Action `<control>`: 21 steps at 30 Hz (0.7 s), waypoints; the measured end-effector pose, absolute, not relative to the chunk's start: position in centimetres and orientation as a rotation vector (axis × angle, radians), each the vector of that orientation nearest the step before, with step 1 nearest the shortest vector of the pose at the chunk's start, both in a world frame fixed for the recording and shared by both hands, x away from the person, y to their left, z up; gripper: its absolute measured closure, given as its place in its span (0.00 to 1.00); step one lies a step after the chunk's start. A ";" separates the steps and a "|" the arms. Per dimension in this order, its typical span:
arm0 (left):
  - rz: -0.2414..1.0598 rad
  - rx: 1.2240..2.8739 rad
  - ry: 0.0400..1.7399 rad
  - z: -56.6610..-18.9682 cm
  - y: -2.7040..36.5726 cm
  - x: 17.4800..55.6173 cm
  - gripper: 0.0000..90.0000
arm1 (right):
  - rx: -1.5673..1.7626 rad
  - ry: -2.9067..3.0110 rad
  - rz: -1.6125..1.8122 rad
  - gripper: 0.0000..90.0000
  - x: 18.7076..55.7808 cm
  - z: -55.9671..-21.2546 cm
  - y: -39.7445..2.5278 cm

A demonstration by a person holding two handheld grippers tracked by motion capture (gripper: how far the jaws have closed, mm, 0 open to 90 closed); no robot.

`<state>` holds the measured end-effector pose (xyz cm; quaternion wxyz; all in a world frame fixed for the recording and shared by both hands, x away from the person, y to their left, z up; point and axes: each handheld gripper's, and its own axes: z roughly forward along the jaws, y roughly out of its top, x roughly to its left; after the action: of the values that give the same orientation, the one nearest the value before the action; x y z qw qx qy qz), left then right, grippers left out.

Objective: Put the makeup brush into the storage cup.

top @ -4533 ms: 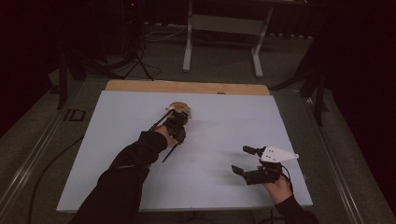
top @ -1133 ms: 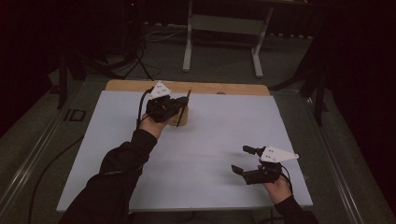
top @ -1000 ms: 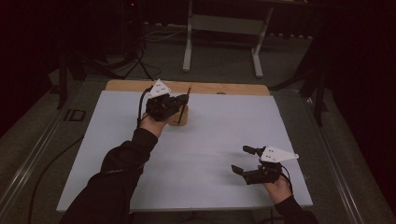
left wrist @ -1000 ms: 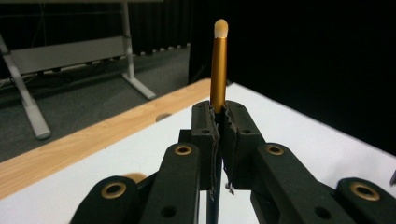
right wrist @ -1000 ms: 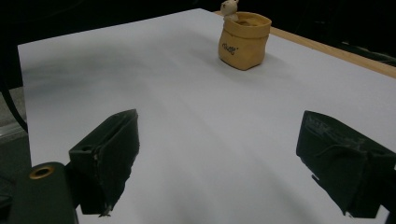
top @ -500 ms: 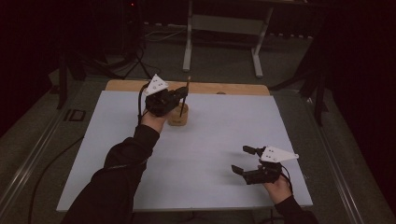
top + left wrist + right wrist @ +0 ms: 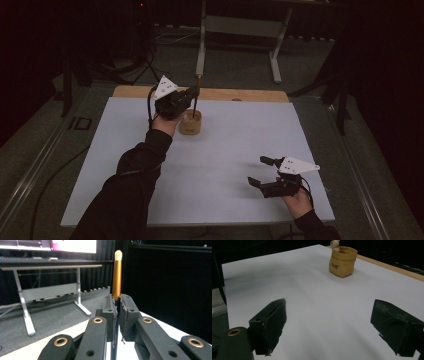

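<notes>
Left hand-held gripper clamping slim gold-tipped pen above tan sack-shaped holder, frame upper centre | right hand-held gripper idling open | risk: pen tilting, tipping holder

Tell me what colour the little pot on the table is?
The pot is tan, seen best in the right gripper view.

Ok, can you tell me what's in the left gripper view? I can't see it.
Two black jaws of the left gripper are shut on a gold pen that stands upright, pale tip on top. Behind it are a grey floor and a white desk frame in a dark room.
</notes>
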<state>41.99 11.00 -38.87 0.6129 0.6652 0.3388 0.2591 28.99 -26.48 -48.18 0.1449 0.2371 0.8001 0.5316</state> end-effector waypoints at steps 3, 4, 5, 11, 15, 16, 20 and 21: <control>0.597 1.510 0.785 -39.0 11.2 42.5 0.93 | 0.682 2.305 1.531 0.15 29.0 -48.2 -26.5; 0.597 1.510 0.783 -39.0 11.2 42.7 0.93 | 0.682 2.306 1.530 0.15 29.0 -48.2 -26.5; 0.597 1.512 0.775 -39.0 11.2 42.9 0.93 | 0.682 2.307 1.530 0.15 29.0 -48.2 -26.5; 0.612 1.499 0.783 -39.1 11.2 43.7 0.93 | 0.681 2.306 1.533 0.15 29.0 -48.2 -26.5; 0.632 1.491 0.792 -39.3 11.2 44.1 0.93 | 0.681 2.308 1.534 0.15 29.0 -48.2 -26.5; 0.627 1.494 0.789 -39.4 11.2 44.2 0.93 | 0.679 2.309 1.534 0.15 29.0 -48.2 -26.4; 0.635 1.470 0.804 -39.9 11.1 44.7 0.93 | 0.678 2.308 1.537 0.15 28.9 -48.2 -26.4; 0.632 1.468 0.806 -40.0 11.1 44.8 0.93 | 0.679 2.307 1.537 0.15 29.0 -48.2 -26.4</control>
<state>44.85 11.13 -40.01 0.6257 0.6397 0.3513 0.2753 28.95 -26.44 -48.17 0.1433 0.2353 0.8001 0.5328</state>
